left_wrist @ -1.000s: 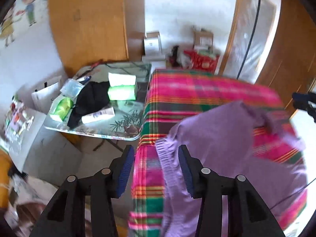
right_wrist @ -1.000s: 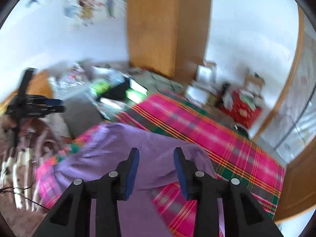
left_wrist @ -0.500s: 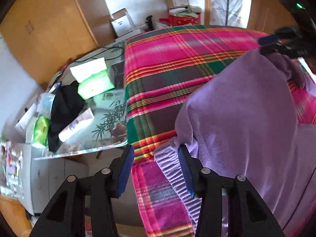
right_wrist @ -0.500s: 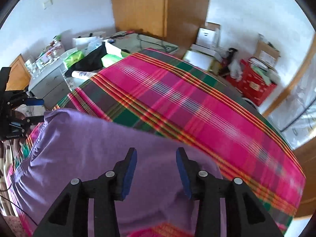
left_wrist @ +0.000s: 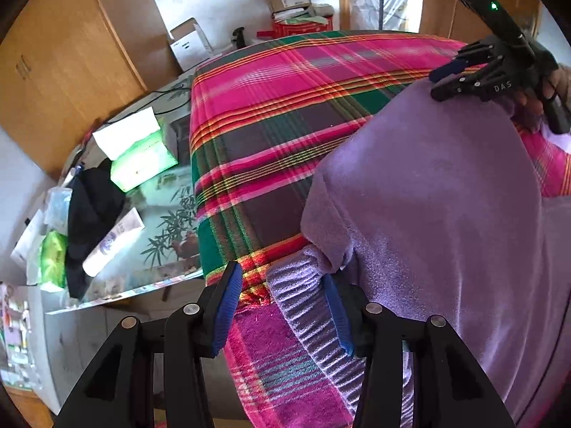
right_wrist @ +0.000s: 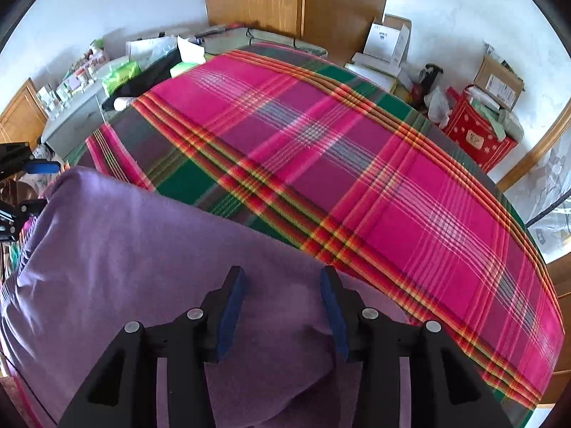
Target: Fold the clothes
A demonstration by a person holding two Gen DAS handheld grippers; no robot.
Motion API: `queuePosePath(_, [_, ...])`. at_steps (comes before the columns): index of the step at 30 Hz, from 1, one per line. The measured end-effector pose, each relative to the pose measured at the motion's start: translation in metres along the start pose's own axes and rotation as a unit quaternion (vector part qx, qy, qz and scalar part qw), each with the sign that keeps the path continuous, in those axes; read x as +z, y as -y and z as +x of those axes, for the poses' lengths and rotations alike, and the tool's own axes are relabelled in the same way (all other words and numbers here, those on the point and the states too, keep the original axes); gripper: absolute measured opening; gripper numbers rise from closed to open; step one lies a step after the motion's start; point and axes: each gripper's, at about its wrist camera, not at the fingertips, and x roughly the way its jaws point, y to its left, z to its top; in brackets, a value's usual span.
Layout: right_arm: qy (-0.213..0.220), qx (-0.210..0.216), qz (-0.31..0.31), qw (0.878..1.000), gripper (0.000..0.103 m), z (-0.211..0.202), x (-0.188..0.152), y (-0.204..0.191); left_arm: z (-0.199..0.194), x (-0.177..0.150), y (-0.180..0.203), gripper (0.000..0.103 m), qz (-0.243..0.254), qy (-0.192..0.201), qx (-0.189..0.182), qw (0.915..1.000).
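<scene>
While the soft lilac knitted sweater (left_wrist: 446, 214) lies draped over the near part of the bed with the pink-and-green plaid blanket (right_wrist: 321, 135), both tools sit at its edges. The left gripper (left_wrist: 282, 306) has its fingers spread, the ribbed hem (left_wrist: 303, 306) lying between them, not pinched. The right gripper (right_wrist: 282, 306) is likewise spread above a rounded fold of the knit. This fabric looks light, limp and stretchy, so it will likely sag and drag on the blanket; the ribbed hem and corners seem the firmest holds. A cluttered glass-topped side table (left_wrist: 157, 221) stands beside the bed, out of the way.
</scene>
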Motion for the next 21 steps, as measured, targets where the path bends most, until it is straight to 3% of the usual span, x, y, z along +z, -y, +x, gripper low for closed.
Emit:
queuePosePath(8, [0.014,0.007,0.028,0.999,0.044,0.0,-0.004,0.002,0.002,0.0,-0.003,0.046,-0.025,0.011,-0.033,0.9991])
queuePosePath(12, [0.024,0.006,0.04,0.999,0.035,-0.002,-0.008,0.005,0.004,-0.002,-0.006,0.046,-0.064,0.02,-0.069,0.9954])
queuePosePath(15, [0.03,0.008,0.058,0.998,0.028,-0.003,-0.01,0.012,0.003,-0.003,0.0,0.036,-0.058,0.031,-0.069,0.9954])
queuePosePath(17, [0.032,0.007,0.066,0.997,0.027,-0.003,-0.011,0.014,0.002,-0.003,0.001,0.036,-0.061,0.033,-0.067,0.9954])
queuePosePath(21, [0.036,-0.004,0.064,0.997,0.024,-0.003,-0.012,0.009,0.001,-0.005,-0.009,0.029,-0.102,0.041,-0.081,0.9906])
